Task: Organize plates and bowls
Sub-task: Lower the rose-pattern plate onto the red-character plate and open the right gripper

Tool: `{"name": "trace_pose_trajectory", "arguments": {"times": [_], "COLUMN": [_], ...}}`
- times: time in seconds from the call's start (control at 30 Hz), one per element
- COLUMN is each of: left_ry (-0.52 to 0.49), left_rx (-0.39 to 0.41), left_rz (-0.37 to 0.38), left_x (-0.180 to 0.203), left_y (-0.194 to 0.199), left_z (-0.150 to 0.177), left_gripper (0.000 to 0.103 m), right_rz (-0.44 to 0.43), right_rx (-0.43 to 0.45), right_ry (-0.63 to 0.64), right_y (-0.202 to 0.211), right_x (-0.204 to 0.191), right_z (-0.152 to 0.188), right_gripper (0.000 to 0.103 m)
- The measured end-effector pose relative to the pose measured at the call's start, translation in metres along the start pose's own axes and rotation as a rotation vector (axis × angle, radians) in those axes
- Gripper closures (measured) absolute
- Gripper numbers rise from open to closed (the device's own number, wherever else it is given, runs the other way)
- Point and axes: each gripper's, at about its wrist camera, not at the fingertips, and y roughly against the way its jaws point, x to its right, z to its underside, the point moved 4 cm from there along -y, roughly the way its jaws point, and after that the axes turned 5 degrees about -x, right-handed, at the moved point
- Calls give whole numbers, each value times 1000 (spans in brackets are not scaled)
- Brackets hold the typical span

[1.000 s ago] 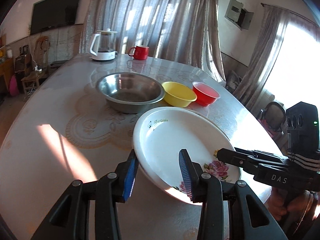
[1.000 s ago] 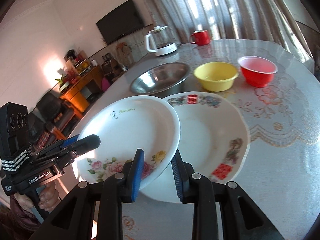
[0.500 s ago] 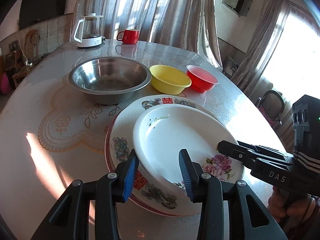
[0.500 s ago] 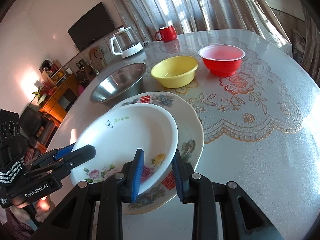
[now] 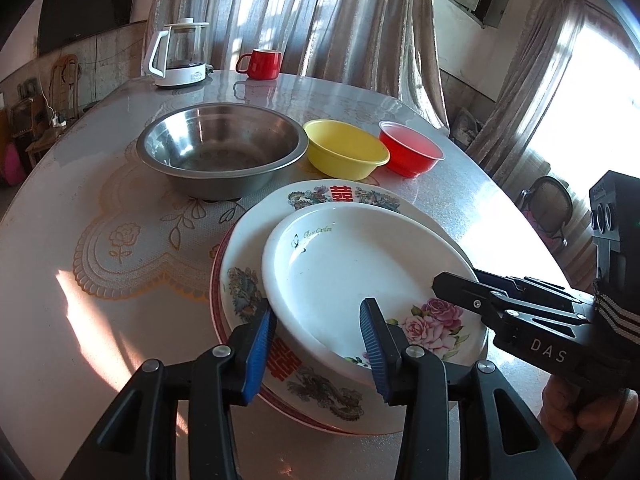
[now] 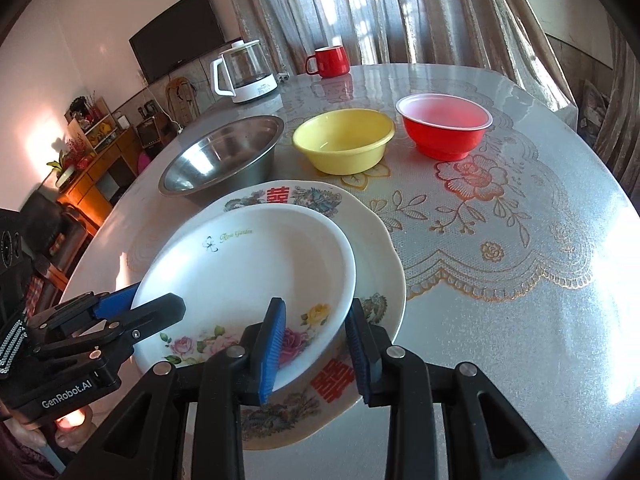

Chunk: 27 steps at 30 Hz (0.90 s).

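White plate point(image 5: 360, 264) lettered "Rose Garden" atop patterned plate point(image 5: 248, 288) at frame centre on tabletop point(image 5: 100, 320), left hand-held gripper point(image 5: 316, 344) marked "GenRobot.AI" and right hand-held gripper point(image 6: 316, 344) marked "DAS" both straddling its rim, jaws opening, steel bowl point(image 5: 220, 156) upper left

Lowered white plate point(image 5: 352, 264) onto patterned plate point(image 5: 344, 194); both grippers' jaws now opening around its rim.
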Motion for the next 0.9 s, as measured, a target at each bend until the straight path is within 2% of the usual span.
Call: {"name": "trace_pose_trajectory", "arguments": {"times": [0.2,0.6,0.77,0.9], "left_ry": [-7,-13,-34,-48], "left_rx": [4,-2,8,19], "left_rz": [-5,10,-2,-13], "left_x": [3,6,11,15], "left_y": [2,6,11,15], "left_z": [3,8,11,11], "left_gripper": [58,58,52,52], "right_rz": [70,93,107,117], "right_rx": [14,13,16,13], "right_ry": [39,60,70,81], "right_y": [3,-1,-1,-1], "right_x": [-1,-5,-6,-7], "right_z": [-1,-2,-1,0], "right_gripper": [72,70,69,68]}}
